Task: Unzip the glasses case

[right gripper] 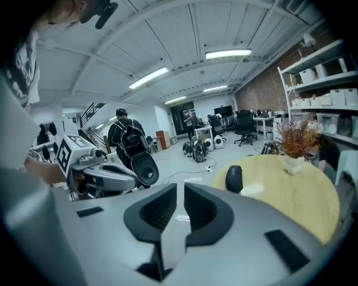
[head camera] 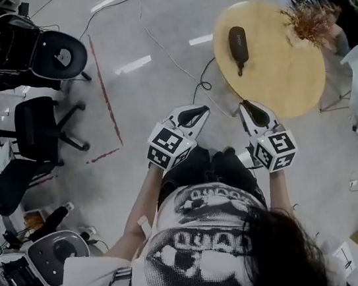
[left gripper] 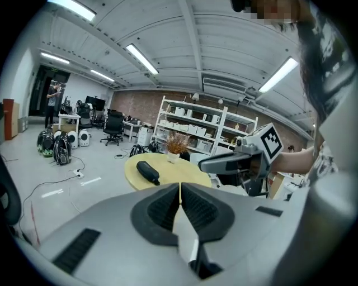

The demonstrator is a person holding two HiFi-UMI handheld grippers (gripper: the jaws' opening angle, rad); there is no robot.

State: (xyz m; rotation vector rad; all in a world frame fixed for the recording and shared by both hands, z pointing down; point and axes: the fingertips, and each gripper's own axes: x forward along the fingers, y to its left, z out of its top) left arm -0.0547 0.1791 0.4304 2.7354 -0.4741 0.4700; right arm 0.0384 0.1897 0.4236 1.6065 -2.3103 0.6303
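— How do your jaws stand?

— My left gripper (left gripper: 180, 192) is clenched, pads together, empty. My right gripper (right gripper: 180, 192) shows only a thin slit between its jaws, with nothing in it. Both hang in the air close to my body.

— And the glasses case (head camera: 238, 45)?

— Far off to the right, lying on the round surface (head camera: 290, 85), well apart from both grippers. A dried plant (head camera: 310, 19) stands at the surface's far right edge.

— What could go wrong?

— If I arrive with jaws this tight, I judge I'd shove the case rather than grip it. It lies loose, so tugging the zip without pinning the body could drag it along. I can't make out the pull from here.
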